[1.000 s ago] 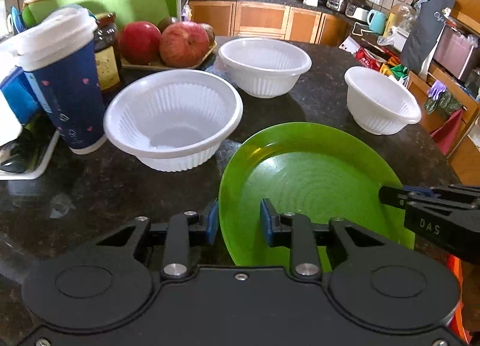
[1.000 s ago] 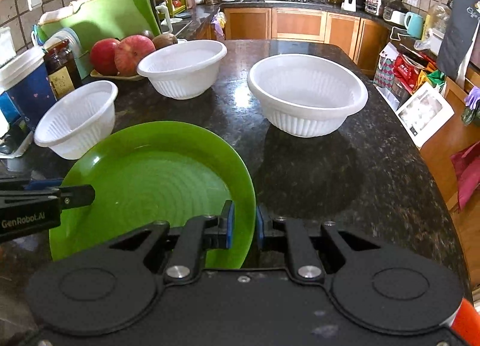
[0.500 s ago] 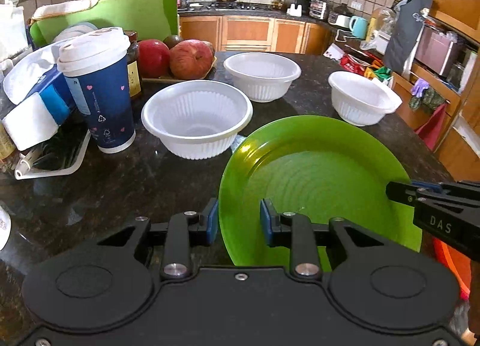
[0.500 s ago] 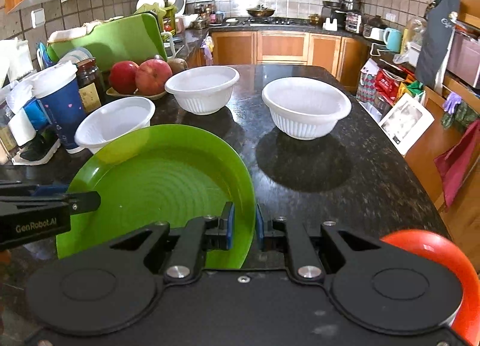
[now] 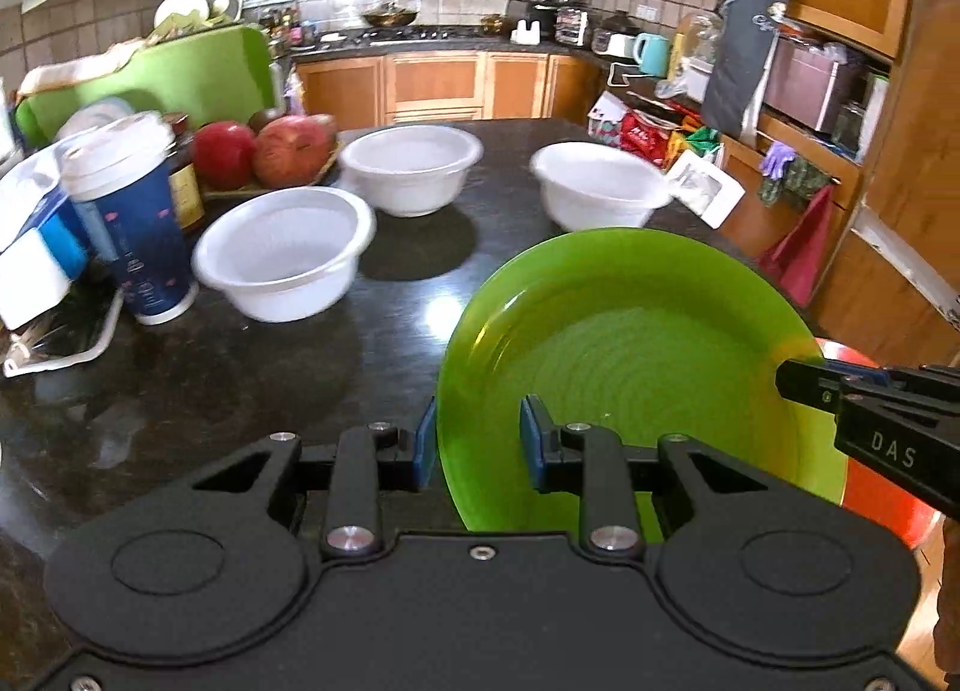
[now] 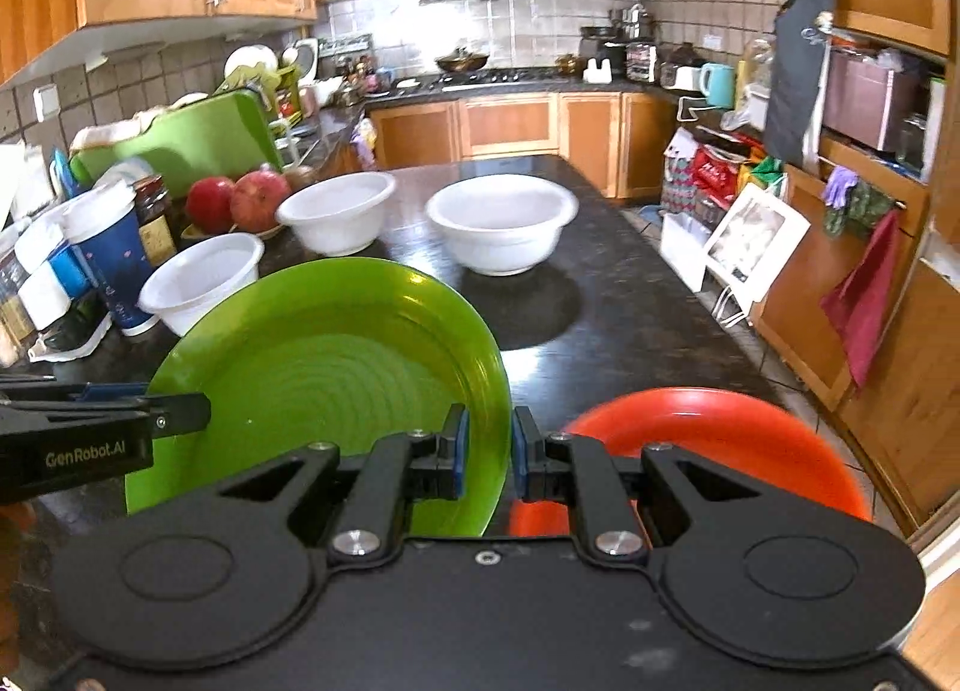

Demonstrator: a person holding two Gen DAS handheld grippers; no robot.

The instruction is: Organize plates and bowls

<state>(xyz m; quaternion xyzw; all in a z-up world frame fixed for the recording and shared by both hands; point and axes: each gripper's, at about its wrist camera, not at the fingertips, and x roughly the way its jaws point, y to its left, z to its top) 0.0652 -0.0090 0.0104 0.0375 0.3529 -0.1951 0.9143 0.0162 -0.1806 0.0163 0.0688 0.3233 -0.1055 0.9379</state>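
Observation:
A green plate [image 5: 630, 343] hangs tilted above the dark counter [image 5: 240, 385], held at two opposite rims. My left gripper [image 5: 477, 439] is shut on its left rim, and my right gripper [image 6: 487, 445] is shut on its right rim. Each gripper shows in the other's view: the right gripper [image 5: 804, 382] at the plate's far edge, the left gripper [image 6: 180, 415] likewise. An orange plate [image 6: 720, 433] lies below and to the right of the green plate [image 6: 324, 379], partly hidden. Three white bowls stand beyond: a near left bowl [image 5: 282, 259], a middle bowl [image 5: 414, 166] and a right bowl [image 5: 600, 184].
On the left stand a blue paper cup [image 5: 132, 223] with a white lid, a jar, red fruit [image 5: 264, 151] on a tray and a green cutting board [image 5: 180, 79]. The counter's right edge [image 6: 690, 295] drops to floor clutter and cabinets.
Both grippers have risen and drawn back with the green plate between them. The bowls now look farther off, and the orange plate has come into view at the lower right.

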